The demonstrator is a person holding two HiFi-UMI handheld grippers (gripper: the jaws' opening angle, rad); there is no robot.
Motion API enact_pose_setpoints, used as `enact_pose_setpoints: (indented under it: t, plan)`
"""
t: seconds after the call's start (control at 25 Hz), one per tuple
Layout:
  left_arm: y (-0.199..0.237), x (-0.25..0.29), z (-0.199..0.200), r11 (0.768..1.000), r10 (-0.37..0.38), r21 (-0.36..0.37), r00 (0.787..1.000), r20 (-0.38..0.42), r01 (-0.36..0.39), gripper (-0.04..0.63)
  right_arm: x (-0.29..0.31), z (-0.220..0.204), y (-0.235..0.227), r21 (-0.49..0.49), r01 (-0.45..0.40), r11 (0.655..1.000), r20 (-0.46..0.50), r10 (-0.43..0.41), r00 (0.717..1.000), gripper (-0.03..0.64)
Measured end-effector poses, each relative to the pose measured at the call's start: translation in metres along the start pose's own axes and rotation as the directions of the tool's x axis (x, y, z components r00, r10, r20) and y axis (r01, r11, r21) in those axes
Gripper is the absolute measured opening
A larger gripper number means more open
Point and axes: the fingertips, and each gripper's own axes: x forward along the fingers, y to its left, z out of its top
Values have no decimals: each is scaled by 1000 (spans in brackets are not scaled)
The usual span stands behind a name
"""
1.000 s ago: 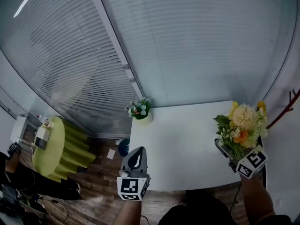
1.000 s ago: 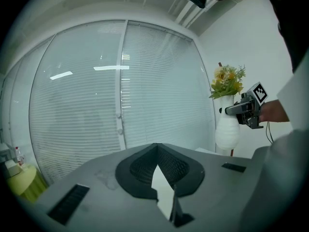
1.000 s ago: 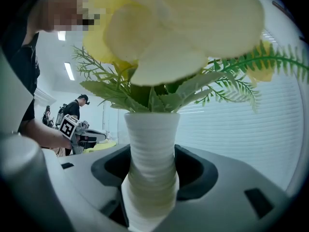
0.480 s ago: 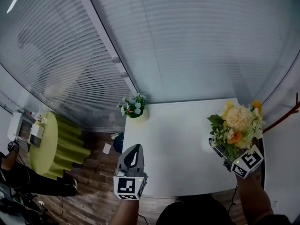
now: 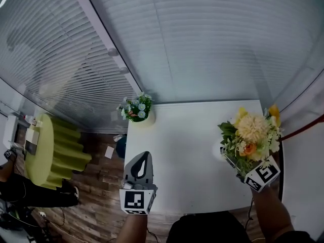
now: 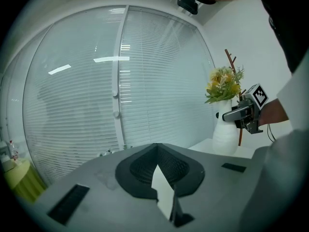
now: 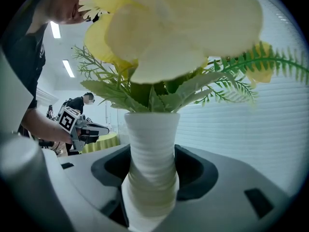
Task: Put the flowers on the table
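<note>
A white ribbed vase (image 7: 152,163) of yellow and orange flowers (image 5: 251,133) sits between the jaws of my right gripper (image 5: 234,161), which is shut on its narrow waist. It is upright over the right part of the white table (image 5: 182,151). Its base is at or just above the tabletop; I cannot tell whether it touches. From the left gripper view the vase (image 6: 226,134) and the right gripper (image 6: 239,115) show at the far right. My left gripper (image 5: 139,168) is shut and empty over the table's front left edge.
A small pot of white and green flowers (image 5: 135,109) stands at the table's far left corner. Window blinds (image 5: 202,44) close off the far side. A round green-clothed table (image 5: 50,151) stands on the wooden floor to the left. A red-brown branch (image 5: 304,128) rises at the right.
The view has shifted. My right gripper has carried the vase a little left, further in over the table. The left gripper has kept its place by the front left edge.
</note>
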Motion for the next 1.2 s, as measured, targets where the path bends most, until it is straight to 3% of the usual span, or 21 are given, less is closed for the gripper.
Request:
enact_pose_setpoints:
  t: [0.44,1.2]
  plan:
    - [-4,32,-32,999,11,-45,1000,-11,-11,-5,34,-59,-11,21,-11,1000,-17,11,1000,287]
    - [-18,40,-54,997,23,-75,998,-66,-28,-5,51,-94,-11,-23,-46,999,-42,45,998,287]
